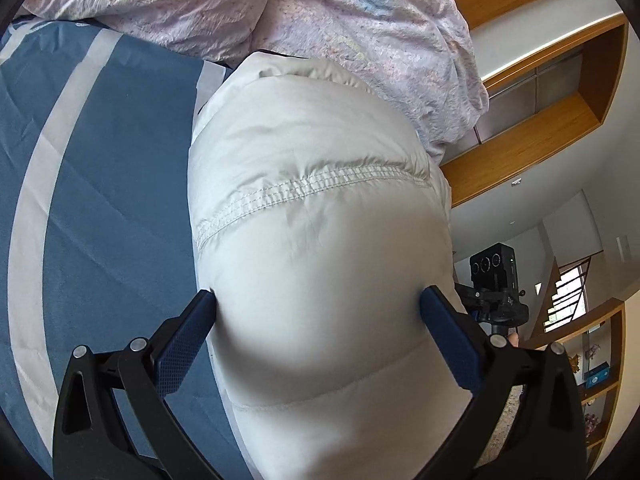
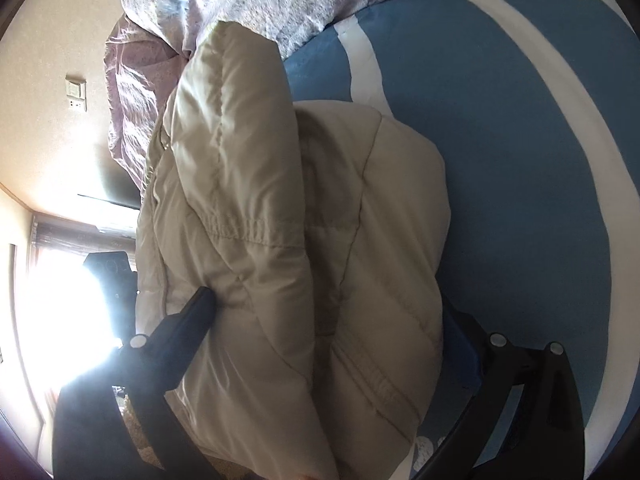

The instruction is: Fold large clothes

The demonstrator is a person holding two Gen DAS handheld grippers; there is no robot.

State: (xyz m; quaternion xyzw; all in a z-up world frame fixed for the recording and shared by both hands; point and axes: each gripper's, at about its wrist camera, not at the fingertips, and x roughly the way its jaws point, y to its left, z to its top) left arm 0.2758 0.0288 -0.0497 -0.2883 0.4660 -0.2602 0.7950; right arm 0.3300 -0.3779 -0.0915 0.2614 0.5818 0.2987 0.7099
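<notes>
A puffy off-white quilted jacket (image 1: 312, 184) lies folded on a blue bed sheet with white stripes (image 1: 104, 184). My left gripper (image 1: 318, 300) has its wide-spread jaws pressed against both sides of a thick padded fold of the jacket. In the right wrist view the same jacket (image 2: 280, 208) lies bundled, one folded layer on top. My right gripper (image 2: 324, 304) straddles the bundle, its left finger (image 2: 192, 316) dug into the padding and its right finger (image 2: 460, 336) partly hidden behind the fabric.
A crumpled pale pink duvet (image 1: 280, 12) lies on the bed beyond the jacket, also in the right wrist view (image 2: 248, 4). Wooden shelves (image 1: 532, 80) line the wall. A black camera rig (image 1: 496, 280) stands beside the bed. A bright window (image 2: 60, 300) glares at left.
</notes>
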